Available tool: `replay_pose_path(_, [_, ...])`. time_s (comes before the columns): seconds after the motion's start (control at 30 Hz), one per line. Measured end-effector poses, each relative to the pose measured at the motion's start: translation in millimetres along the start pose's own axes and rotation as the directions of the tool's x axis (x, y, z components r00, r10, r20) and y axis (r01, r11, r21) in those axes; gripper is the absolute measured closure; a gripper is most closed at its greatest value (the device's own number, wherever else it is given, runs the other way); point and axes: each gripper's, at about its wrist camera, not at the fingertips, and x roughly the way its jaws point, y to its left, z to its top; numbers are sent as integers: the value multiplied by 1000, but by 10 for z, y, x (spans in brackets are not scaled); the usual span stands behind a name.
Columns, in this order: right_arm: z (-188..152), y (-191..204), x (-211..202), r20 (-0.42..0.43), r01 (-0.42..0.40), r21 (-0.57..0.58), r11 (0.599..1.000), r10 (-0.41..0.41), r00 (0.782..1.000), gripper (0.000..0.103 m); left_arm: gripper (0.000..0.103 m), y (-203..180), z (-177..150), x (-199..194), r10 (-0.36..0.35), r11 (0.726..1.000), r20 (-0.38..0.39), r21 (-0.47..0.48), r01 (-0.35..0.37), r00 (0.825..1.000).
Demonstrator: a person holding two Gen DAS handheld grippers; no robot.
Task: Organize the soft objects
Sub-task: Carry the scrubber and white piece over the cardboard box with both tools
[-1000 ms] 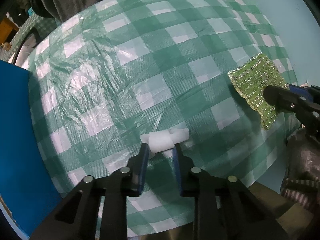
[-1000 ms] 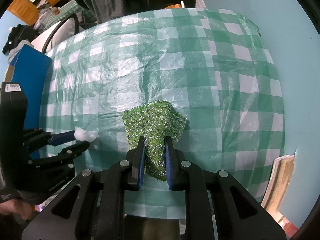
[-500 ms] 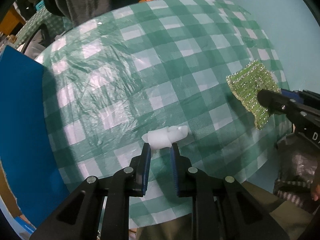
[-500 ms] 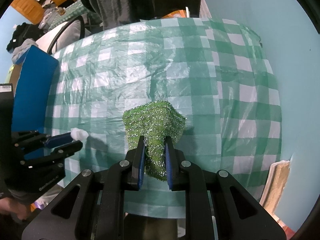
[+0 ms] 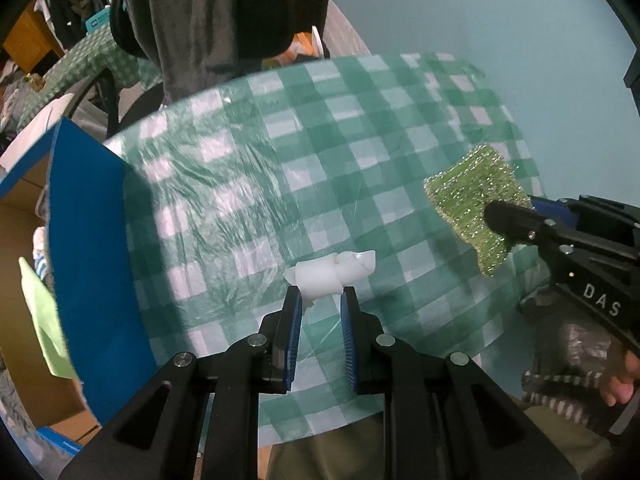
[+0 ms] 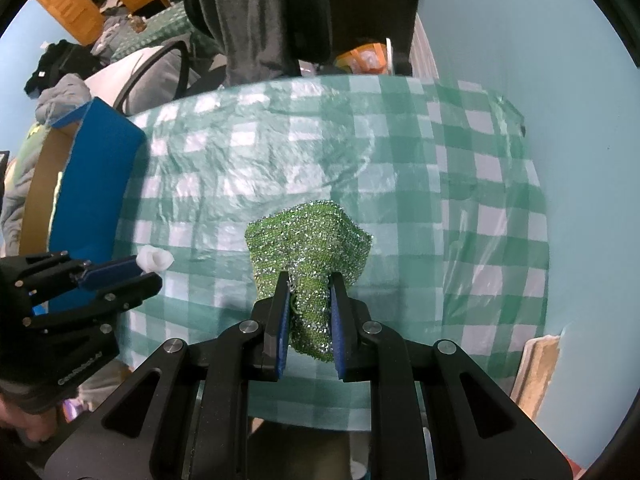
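The tablecloth [image 6: 460,200] is a green-and-white check under a shiny clear film, filling the middle of both views. A sparkly lime-green scrubber [image 6: 310,248] sits at the centre of the right wrist view between black fingers [image 6: 276,308] with blue pads, and a plain white foam piece [image 5: 330,272] shows at lower centre of the left wrist view. A bright blue box [image 5: 92,240] with a brown cardboard inside stands at the left edge, against a pale turquoise wall [image 6: 540,40] at upper right.
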Motion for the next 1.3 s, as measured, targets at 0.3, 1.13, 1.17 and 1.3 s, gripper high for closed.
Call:
replay_pose_path(0.3, [120,156,-246,41,-9,-19,1000,10,999,87,84,106,42,-271,6,1000,53,-20,-5,999])
replay_pose_path(1.13, [425,901,-514,85,-64,-143,988,77,993,87,84,792,-69,-803,43,990,133,-138,-24,990])
replay_pose_path(1.17, [435,936,-512,85,-67,-148,987,81,993,87,84,833,-83,-823,46,989,136,-145,-26,990])
replay_pose_path(1.3, [471,1108,-500,84,-81,-174,981,96,992,87,84,972,-133,-870,60,985,142,-168,-36,988])
